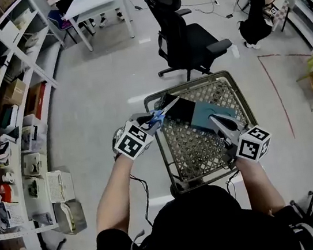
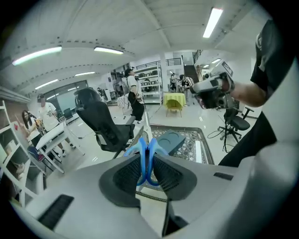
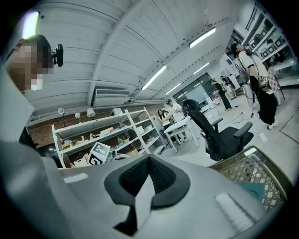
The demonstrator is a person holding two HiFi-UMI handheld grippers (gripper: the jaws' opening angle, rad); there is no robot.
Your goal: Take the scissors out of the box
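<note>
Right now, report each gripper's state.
Left gripper: closed on the scissors.
Right gripper: closed, empty.

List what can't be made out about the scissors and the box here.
- Scissors: in the left gripper view the left tool's pads hide the blades; in the head view they are too small.
- Box: in the head view the right tool covers one corner; in the right gripper view that tool's body hides most.
</note>
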